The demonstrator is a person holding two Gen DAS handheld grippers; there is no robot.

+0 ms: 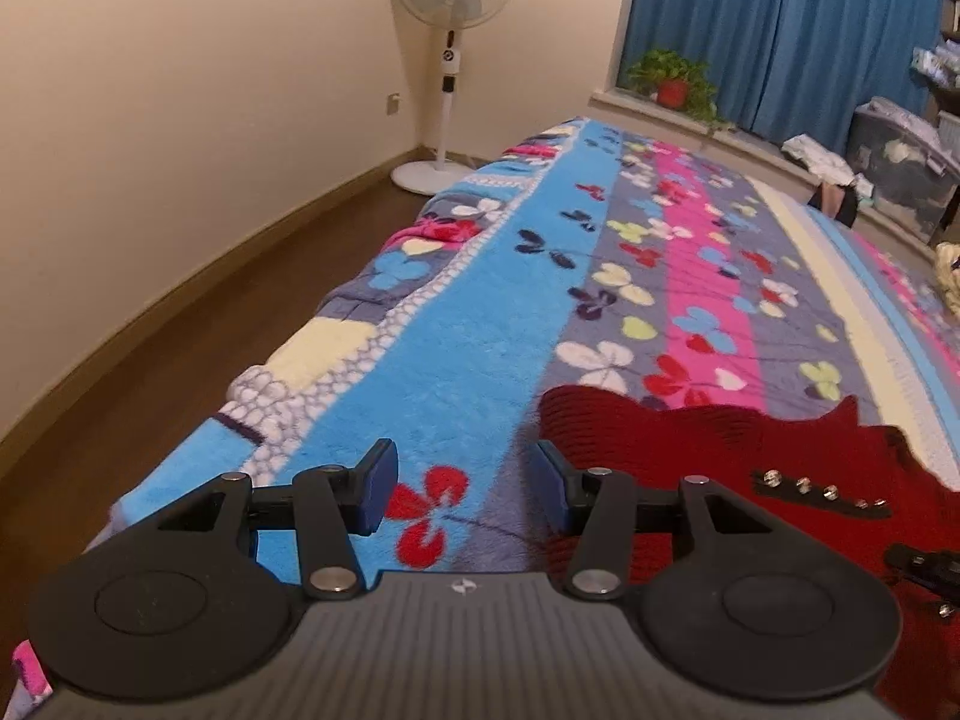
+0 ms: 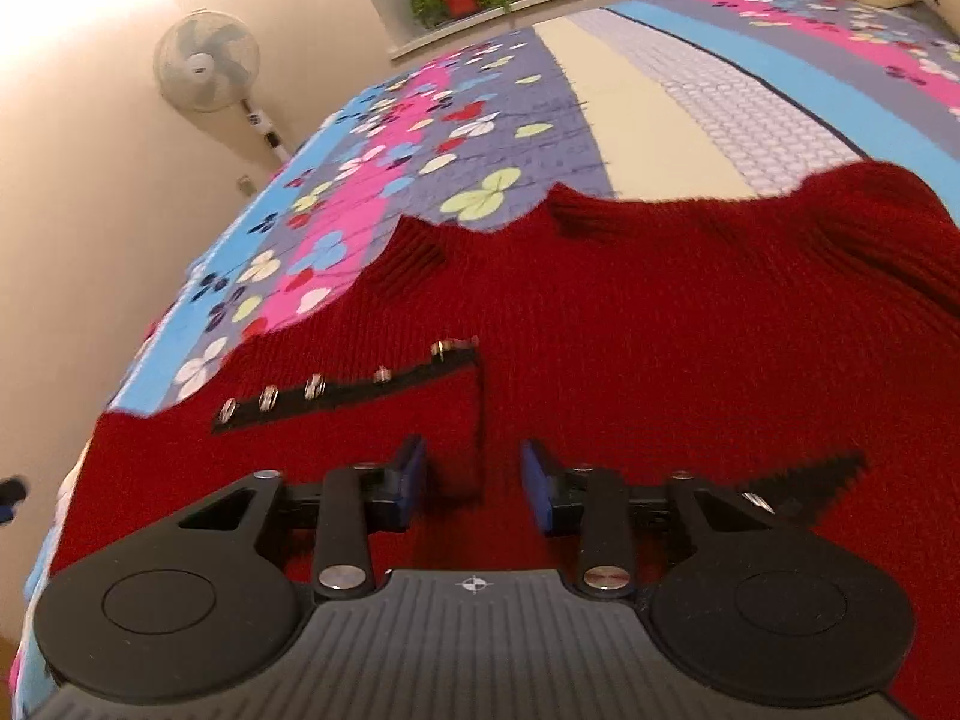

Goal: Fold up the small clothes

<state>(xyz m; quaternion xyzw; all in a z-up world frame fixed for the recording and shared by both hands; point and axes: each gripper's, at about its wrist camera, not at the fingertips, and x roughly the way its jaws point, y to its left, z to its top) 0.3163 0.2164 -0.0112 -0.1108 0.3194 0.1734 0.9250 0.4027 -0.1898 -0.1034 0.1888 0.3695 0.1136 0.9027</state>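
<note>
Both our grippers are spread wide, gripping nothing: the left gripper [image 1: 462, 489] over the floral blanket [image 1: 456, 324] just beside the red sweater [image 1: 750, 450], the right gripper [image 2: 474, 483] above the sweater's front, near its black studded trim [image 2: 342, 393].

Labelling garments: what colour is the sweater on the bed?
Dark red sweater with black studded trim; clearest in the right wrist view.

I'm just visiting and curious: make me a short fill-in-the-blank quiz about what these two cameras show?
1. The sweater lying on the blanket is ____ in colour.
2. Both the left gripper and the right gripper are ____, holding nothing.
3. The plant on the windowsill grows in a ____ pot.
4. In the corner stands a white ____.

Missing words: red; open; red; fan
</note>
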